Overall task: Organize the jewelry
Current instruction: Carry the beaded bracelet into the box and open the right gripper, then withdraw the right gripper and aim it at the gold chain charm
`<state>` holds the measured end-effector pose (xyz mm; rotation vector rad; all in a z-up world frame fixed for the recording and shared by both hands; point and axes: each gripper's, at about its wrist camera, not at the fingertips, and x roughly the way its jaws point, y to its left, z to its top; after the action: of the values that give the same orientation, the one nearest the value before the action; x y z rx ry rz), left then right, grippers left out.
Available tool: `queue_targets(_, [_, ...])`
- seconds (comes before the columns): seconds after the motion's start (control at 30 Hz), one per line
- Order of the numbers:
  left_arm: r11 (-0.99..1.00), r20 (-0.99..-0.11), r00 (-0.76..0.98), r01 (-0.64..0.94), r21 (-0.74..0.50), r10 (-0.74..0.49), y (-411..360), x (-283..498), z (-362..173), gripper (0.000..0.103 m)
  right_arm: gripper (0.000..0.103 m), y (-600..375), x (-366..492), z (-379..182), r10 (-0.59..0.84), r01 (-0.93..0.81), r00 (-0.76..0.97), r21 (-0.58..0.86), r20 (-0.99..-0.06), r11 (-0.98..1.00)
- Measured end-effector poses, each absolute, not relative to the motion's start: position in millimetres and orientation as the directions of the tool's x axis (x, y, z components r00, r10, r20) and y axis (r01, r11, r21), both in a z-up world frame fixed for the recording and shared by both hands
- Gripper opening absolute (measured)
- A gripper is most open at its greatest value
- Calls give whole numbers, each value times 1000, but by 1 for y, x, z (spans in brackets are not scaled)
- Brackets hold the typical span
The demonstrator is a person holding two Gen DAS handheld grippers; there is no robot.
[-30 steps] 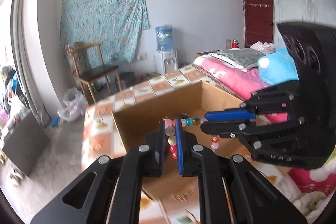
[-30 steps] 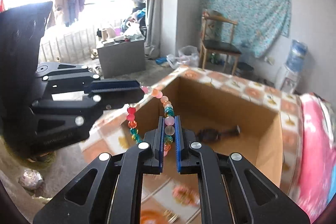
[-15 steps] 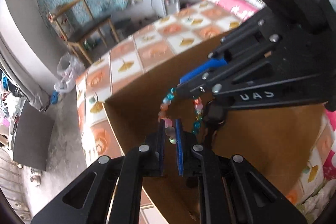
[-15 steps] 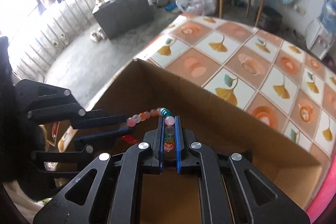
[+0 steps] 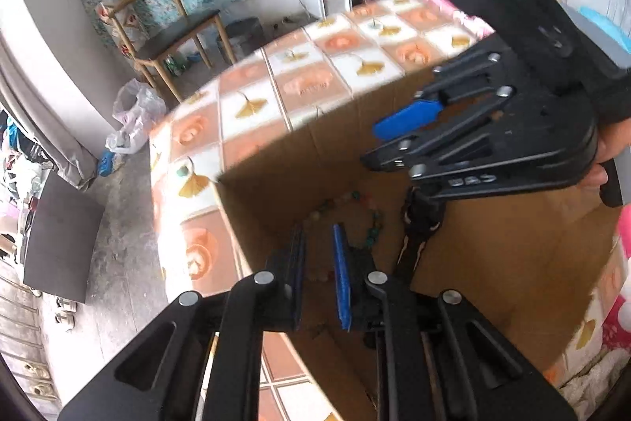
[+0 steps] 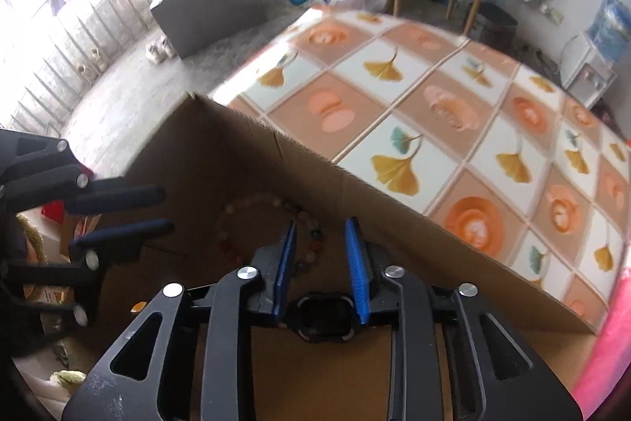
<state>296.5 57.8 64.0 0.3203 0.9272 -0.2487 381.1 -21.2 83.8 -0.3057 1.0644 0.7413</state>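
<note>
Black hand-held gripper (image 5: 317, 247), blue pads (image 5: 342, 283), silver screws

The only lettering is raised, mirrored characters on the right gripper (image 5: 388, 145) (too blurred to read).

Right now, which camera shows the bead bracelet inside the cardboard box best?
The right wrist view: the bead bracelet lies as a nearly whole loop on the cardboard box floor, only its right side hidden behind a tool finger. The left wrist view shows it dimmer and blurrier, partly hidden behind that tool's fingers.

Brown cardboard box (image 6: 244, 160), orange-and-white ginkgo-leaf checked cloth (image 6: 434, 97), multicoloured bead bracelet (image 6: 252, 219), blue-padded black grippers.
</note>
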Motion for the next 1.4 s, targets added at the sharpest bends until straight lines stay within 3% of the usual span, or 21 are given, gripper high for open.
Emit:
queue_targets(0.1, [932,-760,642,330,153,-102,62,276,90,18,38,-49,363,117,439,-668,346,111,-829,736])
queue_targets(0.2, [938,-695,706,317,137,-137,66,244,114,28,50,-84,334,151,484,-659,429,103,-763,745])
queue_targets(0.27, [941,-653,739,316,119,-165,69,220,125,40,57,-111,305,171,504,-647,489,92,-712,757])
queue_targets(0.5, [953,-574,796,291,89,-190,68,136,120,61,67,-191,205,175,539,-584,590,142,-601,799])
queue_targets(0.57, [952,-572,802,285,116,-170,60,113,106,69,67,-206,184,156,525,-538,596,182,-608,823])
queue_targets(0.7, [940,-578,810,266,212,-98,42,86,69,74,67,-217,156,105,503,-447,565,270,-655,853])
queue_targets(0.77, [931,-596,798,278,236,-87,32,73,49,74,61,-216,143,82,491,-414,549,291,-677,863])
queue_targets(1.13, [904,-639,744,388,180,-193,-13,65,-16,74,50,-195,106,19,355,-368,545,163,-759,915])
queue_targets(1.4, [897,-647,735,404,177,-204,-30,71,-41,74,31,-195,108,0,381,-329,513,234,-769,915])
